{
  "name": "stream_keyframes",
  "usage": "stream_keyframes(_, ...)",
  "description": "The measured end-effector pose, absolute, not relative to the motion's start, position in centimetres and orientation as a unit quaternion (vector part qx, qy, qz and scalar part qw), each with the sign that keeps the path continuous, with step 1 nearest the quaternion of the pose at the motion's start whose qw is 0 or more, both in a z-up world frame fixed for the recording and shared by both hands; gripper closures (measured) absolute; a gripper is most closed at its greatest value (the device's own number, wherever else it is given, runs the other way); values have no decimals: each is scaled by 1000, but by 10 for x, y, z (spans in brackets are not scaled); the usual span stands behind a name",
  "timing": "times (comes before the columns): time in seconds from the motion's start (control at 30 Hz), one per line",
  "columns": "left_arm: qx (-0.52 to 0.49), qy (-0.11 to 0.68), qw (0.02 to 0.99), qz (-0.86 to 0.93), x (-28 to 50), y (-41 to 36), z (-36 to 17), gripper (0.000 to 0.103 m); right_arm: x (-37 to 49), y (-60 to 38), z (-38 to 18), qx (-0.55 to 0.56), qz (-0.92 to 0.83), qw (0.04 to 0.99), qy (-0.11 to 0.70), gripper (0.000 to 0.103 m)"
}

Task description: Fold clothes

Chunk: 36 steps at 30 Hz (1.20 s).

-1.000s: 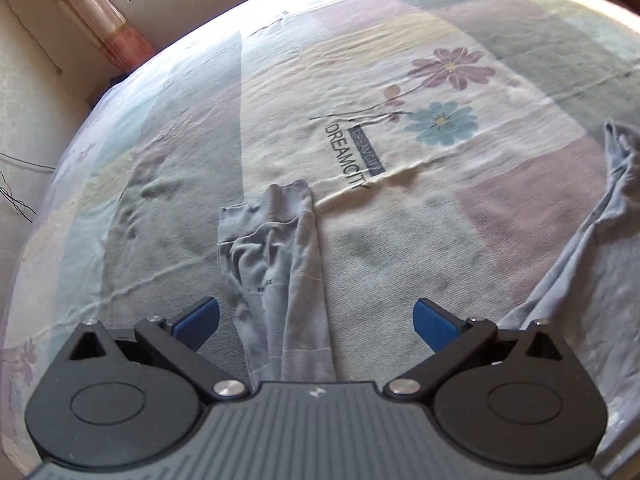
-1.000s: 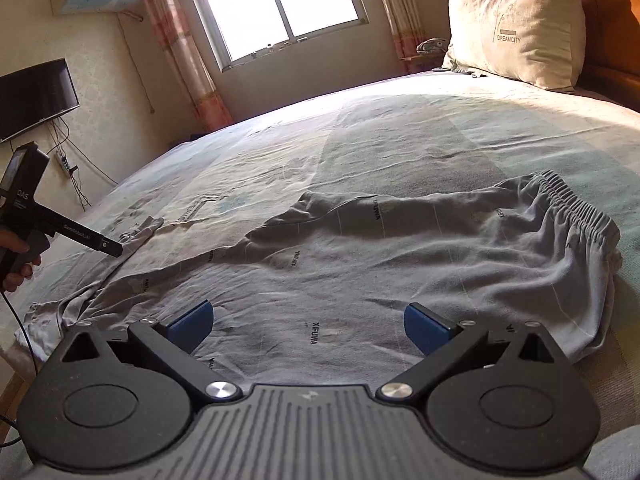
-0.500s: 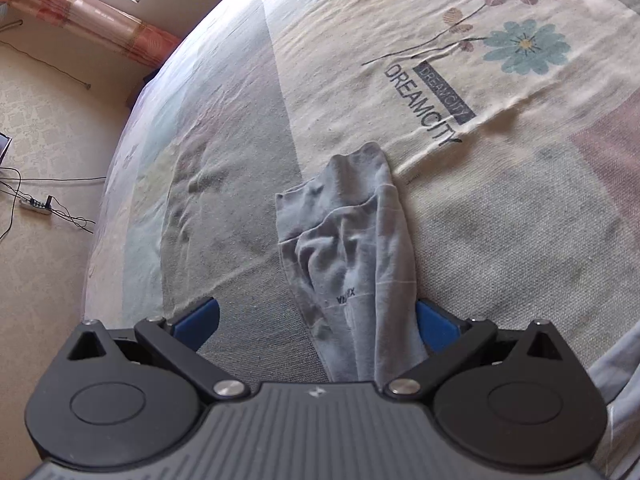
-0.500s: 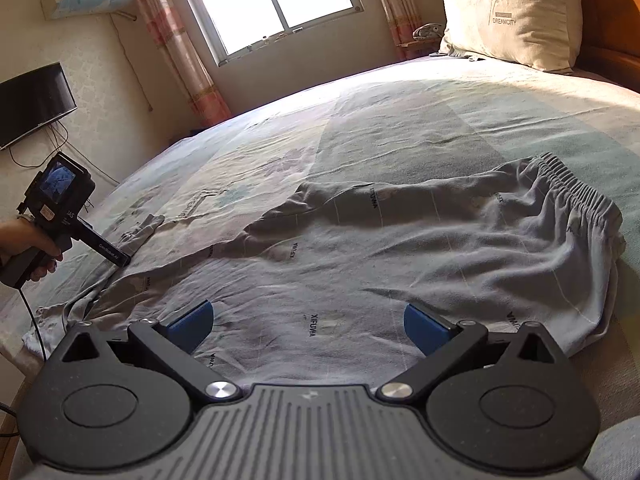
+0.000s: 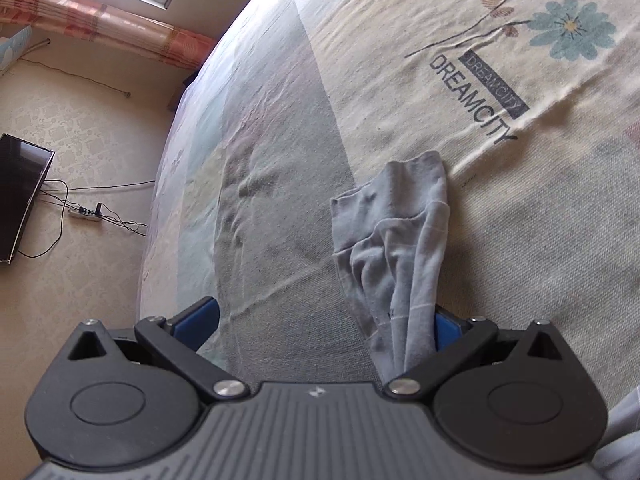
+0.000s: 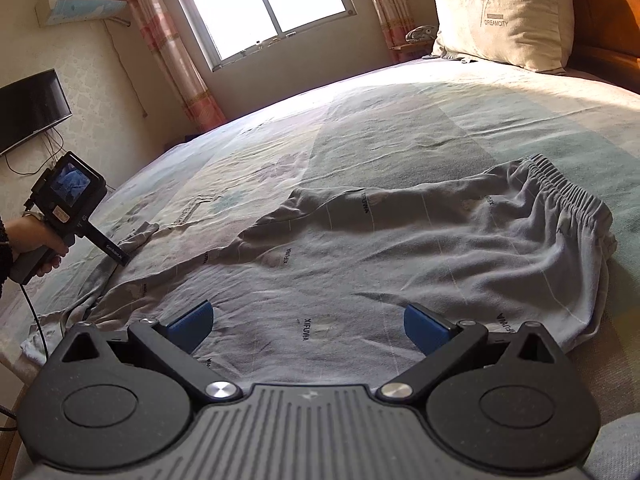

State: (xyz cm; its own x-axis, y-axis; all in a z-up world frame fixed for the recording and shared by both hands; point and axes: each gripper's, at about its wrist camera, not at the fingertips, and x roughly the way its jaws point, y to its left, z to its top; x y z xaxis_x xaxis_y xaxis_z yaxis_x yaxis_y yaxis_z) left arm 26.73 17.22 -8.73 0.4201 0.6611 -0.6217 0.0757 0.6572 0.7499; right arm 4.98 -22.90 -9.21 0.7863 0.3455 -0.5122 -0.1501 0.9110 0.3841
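Two handheld grippers work over a pair of grey trousers spread across a patterned bedsheet. The left gripper has its jaws spread wide; a crumpled trouser-leg cuff runs between them, lying against the inner face of its right blue fingertip and well apart from the left one, with nothing pinched. The right gripper, jaws also wide and holding nothing, hangs low above the trousers' seat area, the elastic waistband away to its right. In the right wrist view, a person's hand grips the left device at the bed's left edge, its tip at the far cuff. A pillow stands against the headboard.
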Motion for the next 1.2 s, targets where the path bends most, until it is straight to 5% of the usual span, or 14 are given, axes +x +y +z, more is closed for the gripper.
stream_keyframes(0.67,254,510,778,266,157,274,-44,0,50,-226,-93,156,131,932,300,0)
stream_keyframes(1.03,108,515,807,268,91,326,-80,0,51,-217,-97,128,125,935,307,0)
stream_keyframes(1.2,148,475,828,259,89,310,-86,1,50,-209,-98,108,126,938,303,0)
